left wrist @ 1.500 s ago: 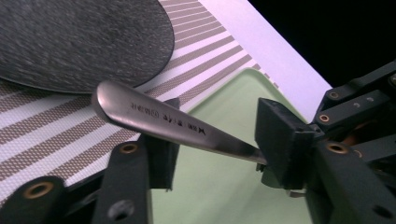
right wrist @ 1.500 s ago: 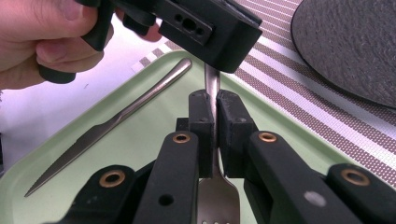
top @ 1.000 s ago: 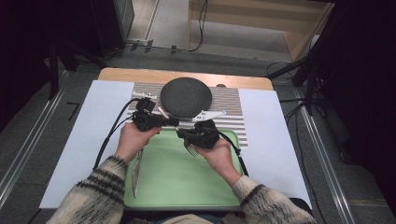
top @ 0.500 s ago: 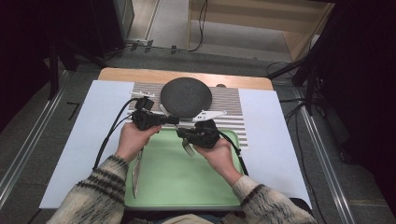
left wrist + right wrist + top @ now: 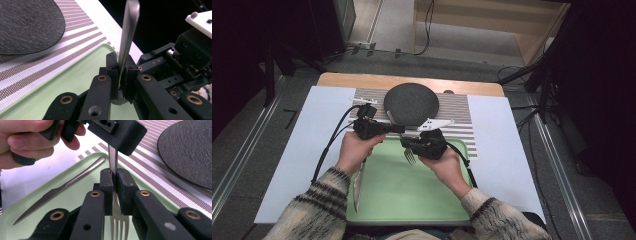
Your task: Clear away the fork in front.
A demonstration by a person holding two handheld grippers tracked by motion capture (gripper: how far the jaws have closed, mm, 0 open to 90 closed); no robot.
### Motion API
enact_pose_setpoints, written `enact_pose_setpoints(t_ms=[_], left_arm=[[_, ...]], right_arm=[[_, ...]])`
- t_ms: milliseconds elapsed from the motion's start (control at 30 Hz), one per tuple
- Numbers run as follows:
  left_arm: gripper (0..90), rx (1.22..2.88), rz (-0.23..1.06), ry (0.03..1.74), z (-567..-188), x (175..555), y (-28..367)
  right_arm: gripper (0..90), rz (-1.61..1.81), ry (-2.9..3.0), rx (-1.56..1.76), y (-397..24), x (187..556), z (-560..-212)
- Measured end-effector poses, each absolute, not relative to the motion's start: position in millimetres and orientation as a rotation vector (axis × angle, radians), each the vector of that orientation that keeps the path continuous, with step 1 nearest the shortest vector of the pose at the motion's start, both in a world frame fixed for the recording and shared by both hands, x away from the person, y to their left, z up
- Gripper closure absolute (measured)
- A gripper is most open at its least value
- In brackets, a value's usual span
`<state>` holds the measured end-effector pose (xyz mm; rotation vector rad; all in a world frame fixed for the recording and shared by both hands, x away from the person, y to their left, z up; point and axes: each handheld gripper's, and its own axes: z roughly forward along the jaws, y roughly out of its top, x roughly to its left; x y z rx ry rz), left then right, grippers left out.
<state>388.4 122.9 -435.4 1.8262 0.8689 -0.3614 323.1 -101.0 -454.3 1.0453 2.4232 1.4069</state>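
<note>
Silver fork (image 5: 404,145), tines toward the person, held level above a green tray's (image 5: 412,200) far edge

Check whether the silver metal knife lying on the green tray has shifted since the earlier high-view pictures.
No. The silver metal knife lies along the left edge of the green plastic tray as before, tip toward the person, in the same spot against that rim.

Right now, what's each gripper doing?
Left gripper: jaws just closed on the fork handle.
Right gripper: shut on the fork.
</note>
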Motion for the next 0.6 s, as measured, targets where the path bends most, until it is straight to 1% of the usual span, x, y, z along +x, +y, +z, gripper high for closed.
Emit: enact_pose_setpoints(t_ms=[133,367,433,600], left_arm=[[87.1,1.831,-0.350,0.867,-435,388,123],[87.0,1.852,-0.323,0.849,-432,385,125],[87.0,1.857,-0.310,0.849,-430,385,128],[87.0,1.854,-0.309,0.839,-425,385,135]], right_arm=[[68.0,1.415,2.440,1.045,-103,325,-455],[51.3,1.435,2.468,1.047,-107,326,-454],[44.5,1.442,2.508,1.028,-109,327,-454],[39.0,1.422,2.542,1.005,-112,326,-454]])
